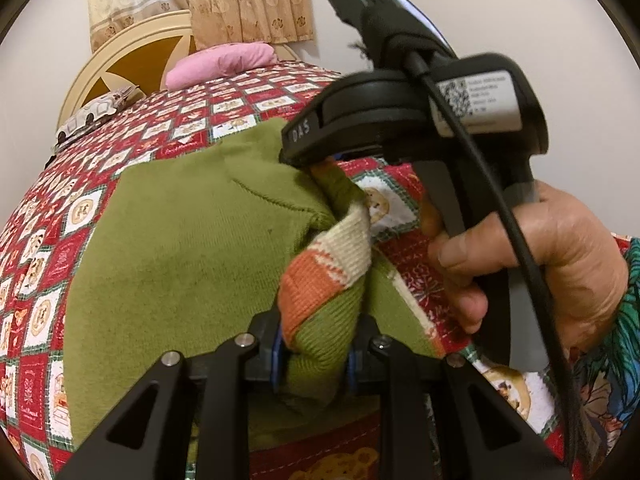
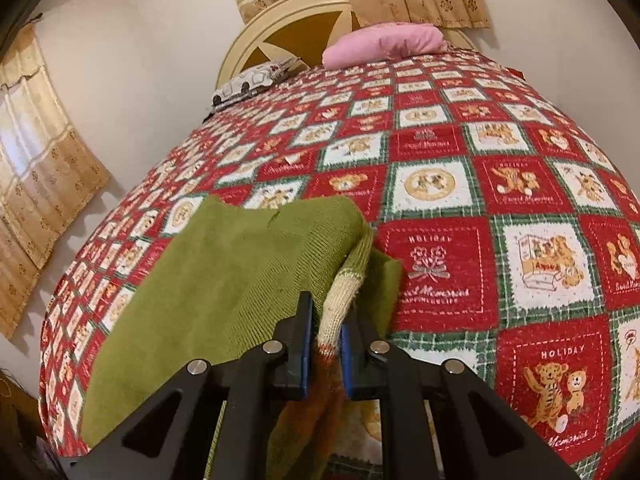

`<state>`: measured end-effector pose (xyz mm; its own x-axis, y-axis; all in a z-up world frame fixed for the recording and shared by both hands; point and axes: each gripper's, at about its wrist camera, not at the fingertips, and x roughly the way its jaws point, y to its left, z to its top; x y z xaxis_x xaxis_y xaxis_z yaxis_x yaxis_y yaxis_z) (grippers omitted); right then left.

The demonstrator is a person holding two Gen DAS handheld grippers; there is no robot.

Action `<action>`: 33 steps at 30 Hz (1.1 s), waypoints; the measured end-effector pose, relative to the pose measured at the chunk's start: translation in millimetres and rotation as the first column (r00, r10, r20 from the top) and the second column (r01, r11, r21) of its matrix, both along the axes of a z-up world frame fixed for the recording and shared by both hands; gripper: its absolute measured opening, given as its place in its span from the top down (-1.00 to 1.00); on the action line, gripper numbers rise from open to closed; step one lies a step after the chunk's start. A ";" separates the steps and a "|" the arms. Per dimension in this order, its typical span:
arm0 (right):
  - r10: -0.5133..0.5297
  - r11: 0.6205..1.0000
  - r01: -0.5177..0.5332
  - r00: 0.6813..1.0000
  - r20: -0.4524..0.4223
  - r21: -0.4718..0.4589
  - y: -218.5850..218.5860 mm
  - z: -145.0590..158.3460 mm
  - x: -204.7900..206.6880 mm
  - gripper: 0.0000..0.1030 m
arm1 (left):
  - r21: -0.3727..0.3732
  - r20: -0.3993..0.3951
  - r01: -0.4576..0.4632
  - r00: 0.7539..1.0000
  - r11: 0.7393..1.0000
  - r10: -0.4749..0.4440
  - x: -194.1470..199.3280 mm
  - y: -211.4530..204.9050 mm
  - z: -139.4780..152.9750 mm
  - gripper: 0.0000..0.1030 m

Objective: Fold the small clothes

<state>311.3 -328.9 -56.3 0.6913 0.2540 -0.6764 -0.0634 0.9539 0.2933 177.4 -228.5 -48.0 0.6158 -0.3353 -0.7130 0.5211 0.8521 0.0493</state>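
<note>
left claw [image 1: 316,364] clamped on green sweater [image 1: 180,248]; striped orange-cream cuff [image 1: 320,276] | right claw [image 2: 326,356] clamped on cuff

Ahead of my left gripper [image 1: 314,364] the green sweater [image 1: 180,248] covers the near part of the quilt [image 1: 40,240], and its striped cuff [image 1: 328,264] fills the gap between my jaws. My right gripper [image 1: 316,160] and the hand [image 1: 540,256] that carries it stand close on that side, with its cable [image 1: 500,208] hanging across, so there is little room to pass there. Left of the sweater the quilt lies bare. From my right gripper [image 2: 326,356], open quilt [image 2: 500,200] stretches to the right and ahead. Far off, a pink pillow [image 2: 384,46], a patterned pillow [image 2: 252,82] and the headboard [image 2: 288,24] close the far end.
</note>
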 end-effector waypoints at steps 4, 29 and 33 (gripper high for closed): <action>0.001 1.000 -0.001 1.000 -0.007 0.007 -2.6 -5.5 -0.1 0.79 | -0.007 -0.009 0.002 1.000 1.000 -0.002 3.8 1.5 -1.8 0.53; -0.069 0.996 0.073 0.995 -0.073 0.056 -15.7 -8.8 53.5 0.63 | -0.114 -0.048 0.149 0.987 0.982 -0.156 1.8 13.8 4.5 0.26; -0.148 0.984 0.149 0.989 -0.019 0.100 -41.2 14.4 5.2 0.54 | -0.176 -0.054 0.188 0.978 0.966 -0.201 -7.0 45.6 16.3 -0.28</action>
